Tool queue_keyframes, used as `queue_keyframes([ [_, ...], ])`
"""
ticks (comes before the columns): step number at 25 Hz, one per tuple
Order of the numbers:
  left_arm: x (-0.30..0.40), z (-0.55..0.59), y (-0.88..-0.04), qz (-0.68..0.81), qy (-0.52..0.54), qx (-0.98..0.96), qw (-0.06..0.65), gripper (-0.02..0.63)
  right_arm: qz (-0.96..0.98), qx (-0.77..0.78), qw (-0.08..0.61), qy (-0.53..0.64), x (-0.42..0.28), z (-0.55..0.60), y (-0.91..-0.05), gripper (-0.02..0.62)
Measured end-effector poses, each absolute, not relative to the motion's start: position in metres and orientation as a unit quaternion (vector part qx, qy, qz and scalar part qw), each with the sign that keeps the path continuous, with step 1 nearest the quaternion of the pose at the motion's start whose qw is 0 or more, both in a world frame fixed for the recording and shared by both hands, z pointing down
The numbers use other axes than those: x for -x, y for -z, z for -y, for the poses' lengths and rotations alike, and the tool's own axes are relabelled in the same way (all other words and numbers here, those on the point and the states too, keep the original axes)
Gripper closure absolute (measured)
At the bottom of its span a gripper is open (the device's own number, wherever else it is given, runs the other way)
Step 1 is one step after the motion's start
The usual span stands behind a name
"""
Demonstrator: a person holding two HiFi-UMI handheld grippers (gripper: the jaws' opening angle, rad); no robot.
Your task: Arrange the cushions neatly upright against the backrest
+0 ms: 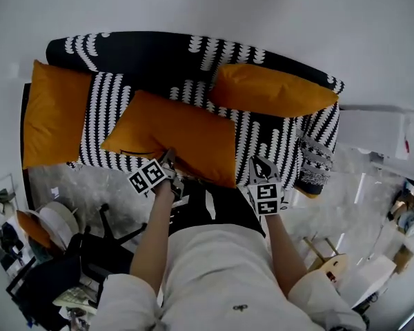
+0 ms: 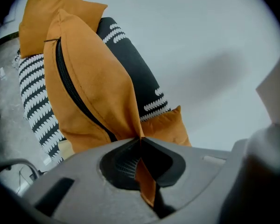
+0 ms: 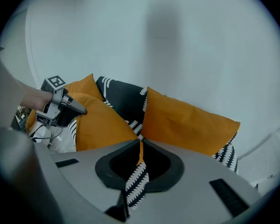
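A black sofa with a white pattern carries three orange cushions. The left cushion lies at the sofa's left end. The right cushion leans against the backrest. The middle cushion is lifted off the seat and hangs tilted between both grippers. My left gripper is shut on its zipped edge, with orange fabric pinched between the jaws. My right gripper is shut on the cushion's other near corner; orange and black-and-white fabric sit in its jaws.
A black-and-white patterned piece hangs at the sofa's right end. A black chair and a round white object stand on the floor at lower left. White furniture is to the right. The wall runs behind the sofa.
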State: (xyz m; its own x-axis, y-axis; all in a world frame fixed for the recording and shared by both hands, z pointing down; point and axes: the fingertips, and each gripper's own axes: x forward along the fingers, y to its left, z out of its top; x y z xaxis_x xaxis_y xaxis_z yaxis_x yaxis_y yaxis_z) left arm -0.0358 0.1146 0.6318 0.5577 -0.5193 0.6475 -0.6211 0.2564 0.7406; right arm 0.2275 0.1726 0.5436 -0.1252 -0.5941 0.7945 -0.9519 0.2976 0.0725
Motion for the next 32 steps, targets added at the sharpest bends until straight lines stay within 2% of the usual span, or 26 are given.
queue_keyframes([
  [7,0.049,-0.115,-0.572,0.504,0.004,-0.608,0.613,0.592,0.738,-0.539,0.338,-0.225,-0.245,-0.171,-0.521,0.572],
  [17,0.103,-0.140,-0.504,0.592,0.092,-0.571,0.562,0.594,0.866,-0.372,0.257,-0.215,-0.134,-0.182,-0.480,0.571],
  [26,0.154,-0.140,-0.484,0.603,0.165,-0.549,0.555,0.594,0.862,-0.358,0.277,-0.230,-0.124,-0.196,-0.488,0.571],
  [32,0.193,-0.109,-0.500,0.584,0.173,-0.547,0.574,0.594,0.855,-0.346,0.301,-0.243,-0.075,-0.176,-0.490,0.571],
])
